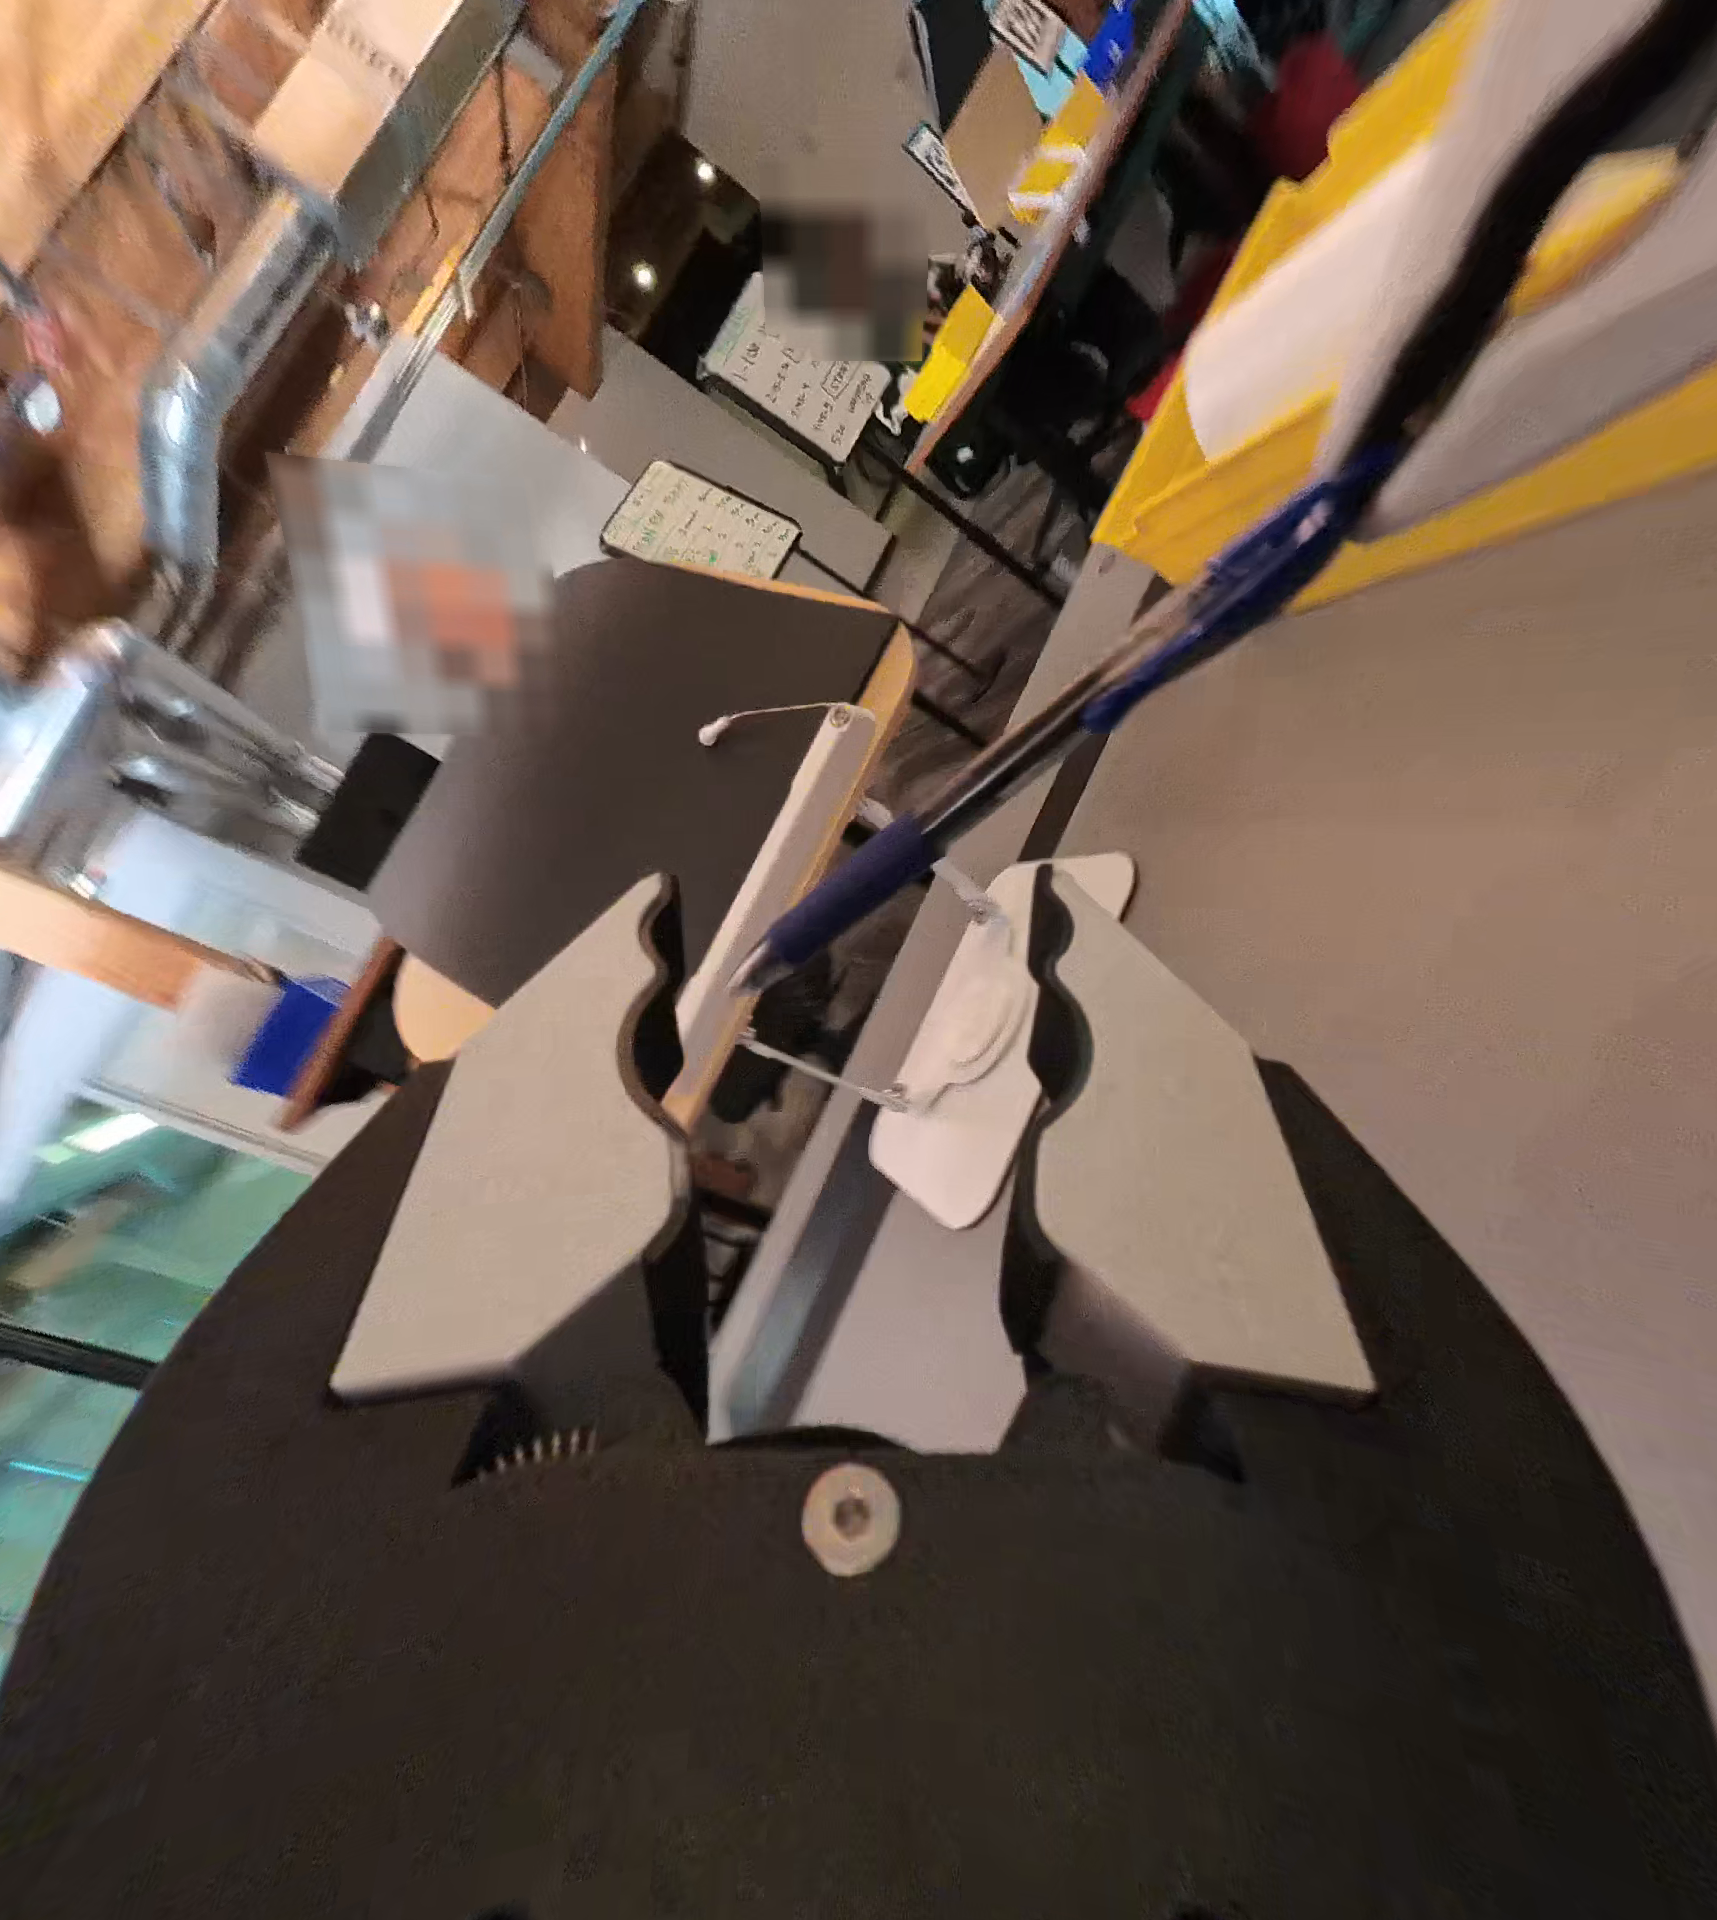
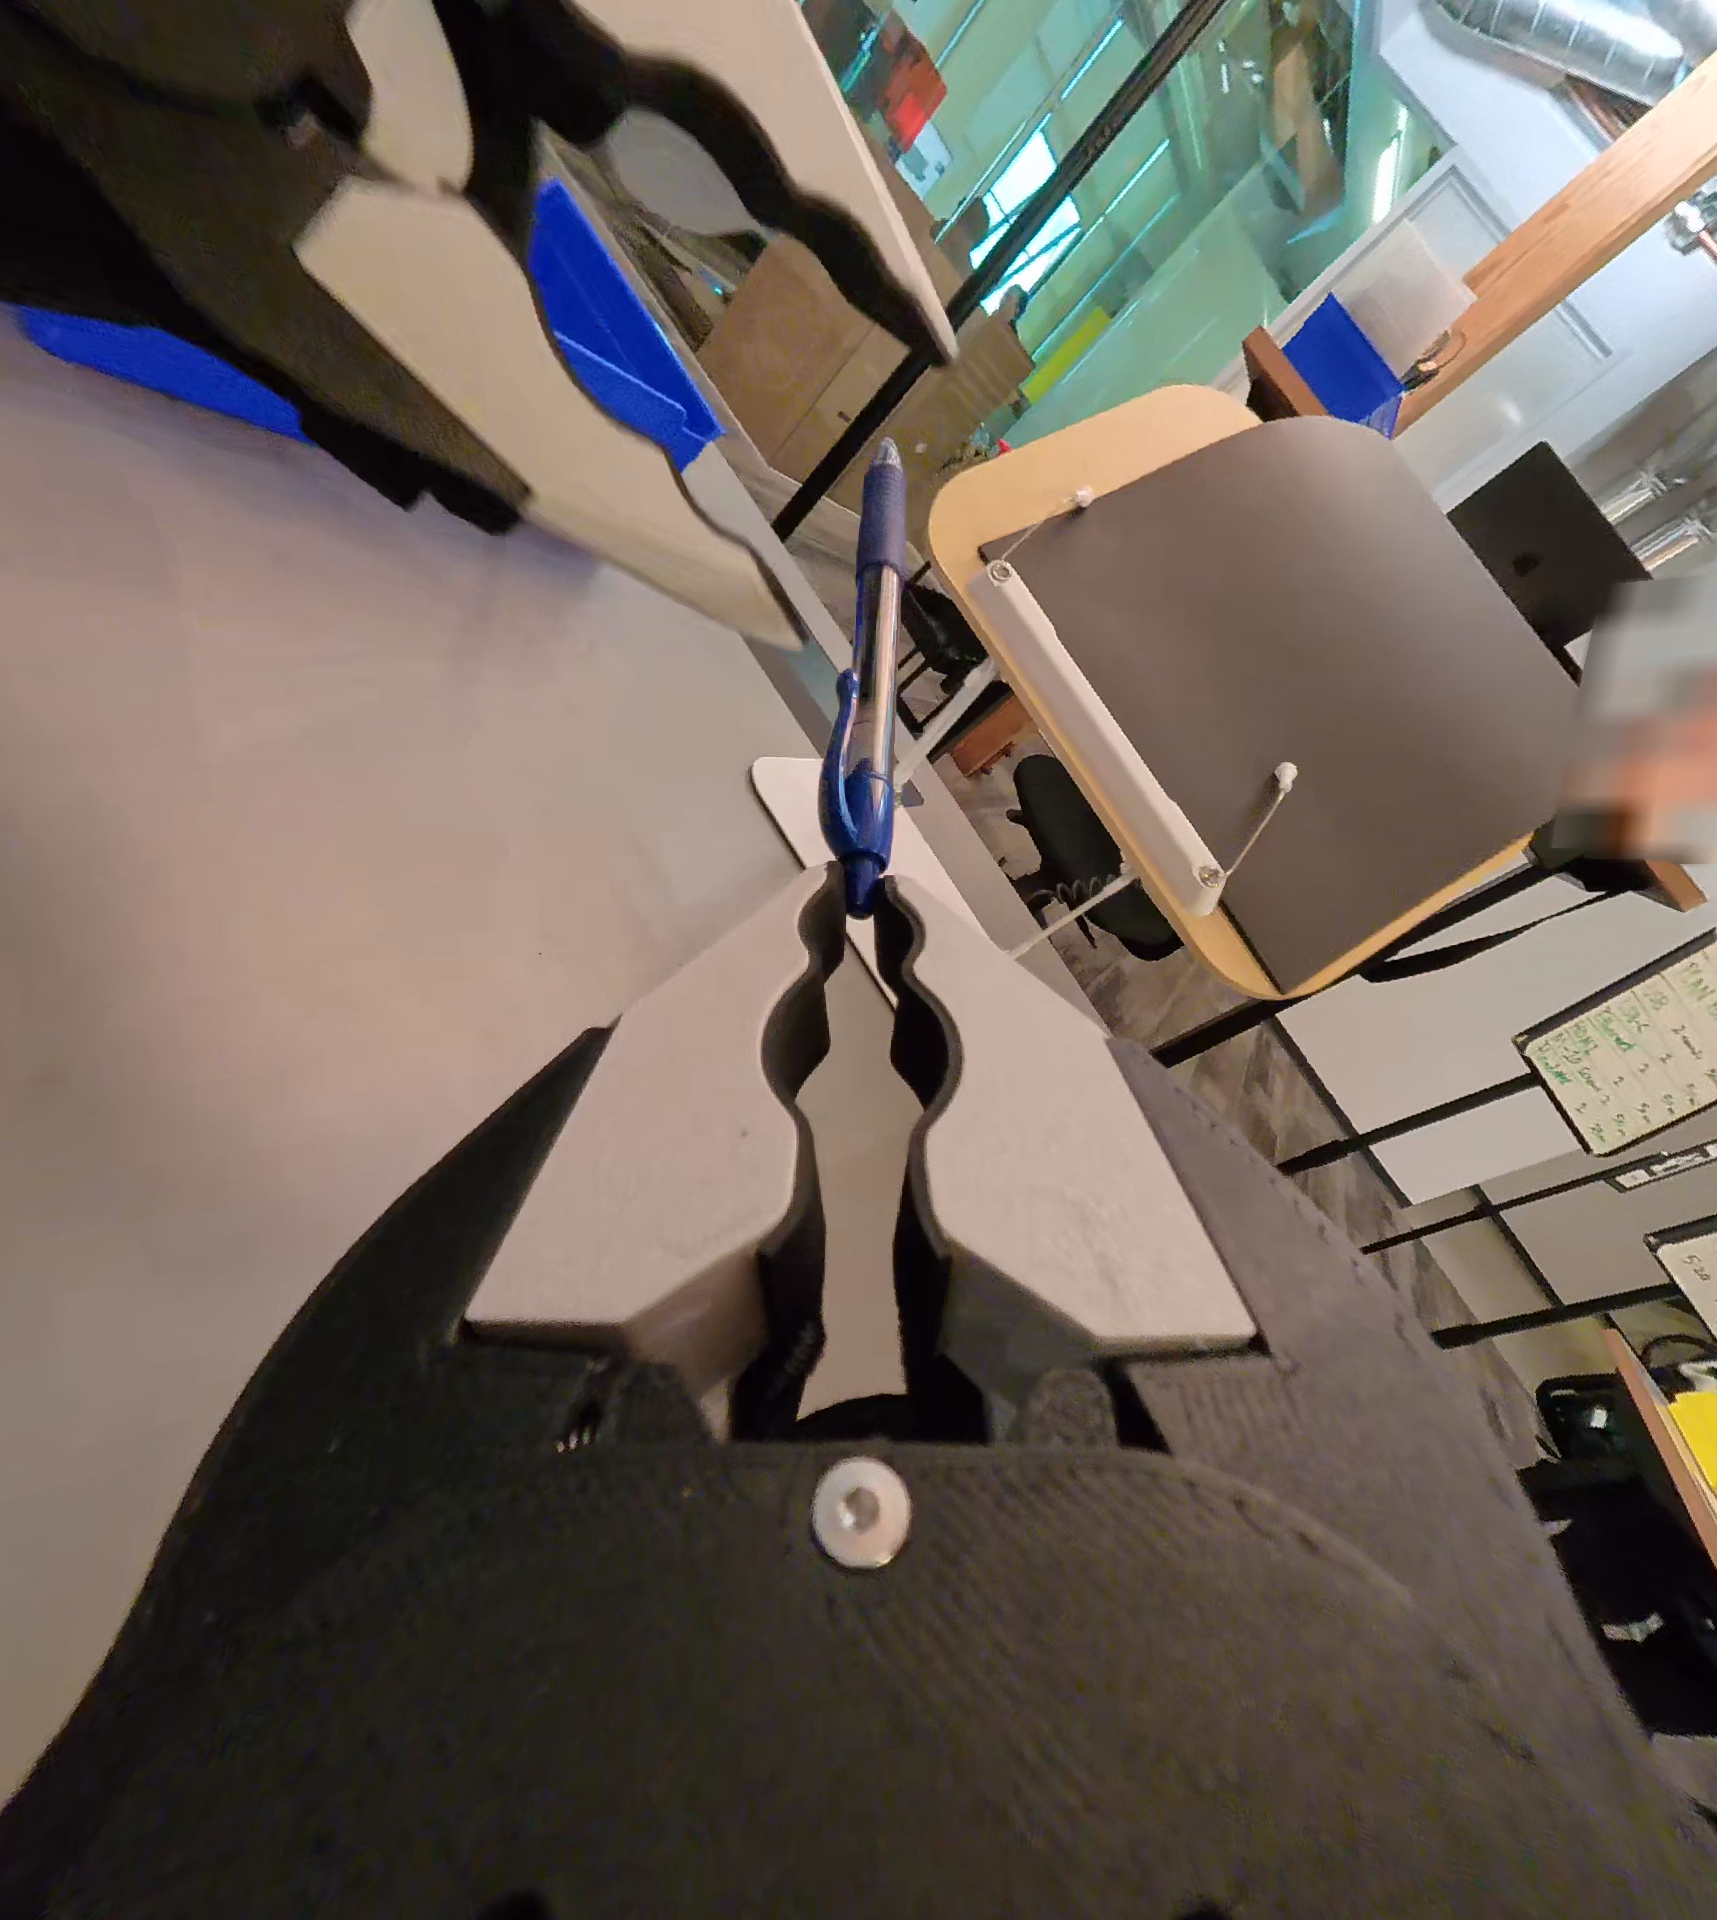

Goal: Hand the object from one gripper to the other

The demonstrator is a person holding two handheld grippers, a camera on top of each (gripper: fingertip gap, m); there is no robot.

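Observation:
A blue pen (image 1: 989, 790) with a clear barrel is held in the air, over the edge of the grey table (image 1: 1456, 987). My right gripper (image 2: 866, 896) is shut on its clicker end, and the pen (image 2: 880, 623) points straight away from it. In the left wrist view the right gripper (image 1: 1363, 468) shows at the upper right. My left gripper (image 1: 849, 925) is open and empty. The pen's tip and rubber grip lie in the gap between its fingertips, touching neither finger. In the right wrist view the left gripper (image 2: 823, 457) shows open at the upper left, around the pen's tip.
A white flat plate (image 1: 947, 1153) lies at the table's edge under the grippers. A yellow bin (image 1: 1238, 447) stands behind the right gripper and a blue bin (image 2: 615, 343) behind the left. A second table with a black mat (image 2: 1301, 675) stands across a gap.

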